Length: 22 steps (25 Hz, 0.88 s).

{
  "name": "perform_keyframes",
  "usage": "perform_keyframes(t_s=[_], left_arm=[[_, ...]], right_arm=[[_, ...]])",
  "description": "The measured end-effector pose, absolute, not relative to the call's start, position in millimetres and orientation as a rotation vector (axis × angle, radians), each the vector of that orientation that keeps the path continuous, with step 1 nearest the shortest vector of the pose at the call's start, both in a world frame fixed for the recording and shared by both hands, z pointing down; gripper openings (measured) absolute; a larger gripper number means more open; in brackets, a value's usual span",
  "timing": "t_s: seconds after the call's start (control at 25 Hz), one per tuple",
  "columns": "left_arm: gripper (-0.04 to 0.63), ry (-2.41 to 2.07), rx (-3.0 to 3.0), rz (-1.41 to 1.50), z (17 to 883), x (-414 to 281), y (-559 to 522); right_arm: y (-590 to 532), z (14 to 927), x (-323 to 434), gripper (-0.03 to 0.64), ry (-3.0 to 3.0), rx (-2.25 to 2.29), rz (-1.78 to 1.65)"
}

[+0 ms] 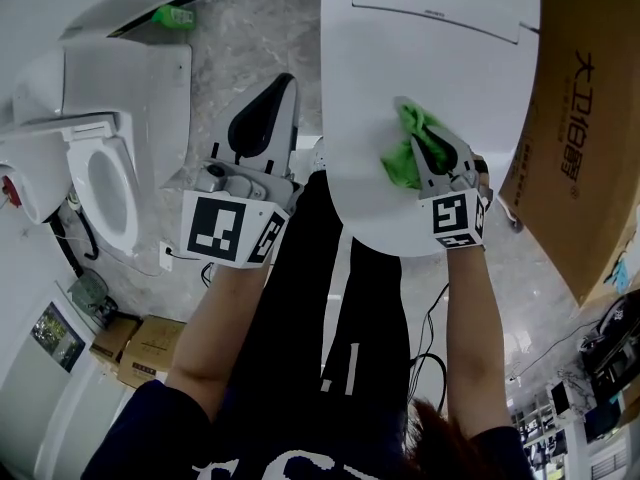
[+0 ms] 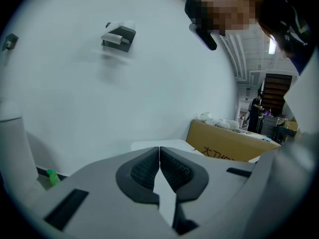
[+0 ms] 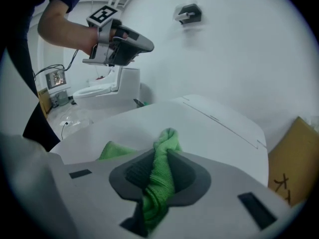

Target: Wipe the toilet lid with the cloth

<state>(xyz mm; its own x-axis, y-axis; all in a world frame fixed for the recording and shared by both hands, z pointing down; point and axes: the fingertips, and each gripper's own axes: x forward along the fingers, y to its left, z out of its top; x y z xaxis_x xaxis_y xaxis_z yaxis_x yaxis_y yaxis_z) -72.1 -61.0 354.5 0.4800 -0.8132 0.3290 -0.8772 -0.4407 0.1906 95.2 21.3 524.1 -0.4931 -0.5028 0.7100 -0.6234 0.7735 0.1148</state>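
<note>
Near left: left hand-held gripper (image 1: 275,93), closed on nothing, held off to the side. Right hand-held gripper (image 1: 420,133) clamped on green cloth (image 1: 400,166), pressed onto toilet lid (image 1: 440,58) about mid-length. Seemingly mid-wipe; far stretch probably left. Lid's long axis near-to-far, hinge end far.

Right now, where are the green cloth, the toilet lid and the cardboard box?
green cloth (image 1: 400,163), head view, on its bunched fabric lying on the lid.
toilet lid (image 1: 370,78), head view, on bare white surface above the cloth.
cardboard box (image 1: 572,193), head view, on its brown face.
</note>
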Motion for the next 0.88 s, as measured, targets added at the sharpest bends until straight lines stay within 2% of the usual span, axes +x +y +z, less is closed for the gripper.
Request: perform_keyframes(t_s=[0.52, 0.88], left_arm=[[0.021, -1.398, 2.412, 0.28, 355.6, -54.0, -49.2], [0.021, -1.387, 2.415, 0.285, 357.5, -48.4, -42.7]], right_arm=[[21.1, 525.8, 218.3, 0.081, -2.021, 1.184, 0.363], [35.2, 530.0, 277.1, 0.081, -1.914, 1.363, 0.446]])
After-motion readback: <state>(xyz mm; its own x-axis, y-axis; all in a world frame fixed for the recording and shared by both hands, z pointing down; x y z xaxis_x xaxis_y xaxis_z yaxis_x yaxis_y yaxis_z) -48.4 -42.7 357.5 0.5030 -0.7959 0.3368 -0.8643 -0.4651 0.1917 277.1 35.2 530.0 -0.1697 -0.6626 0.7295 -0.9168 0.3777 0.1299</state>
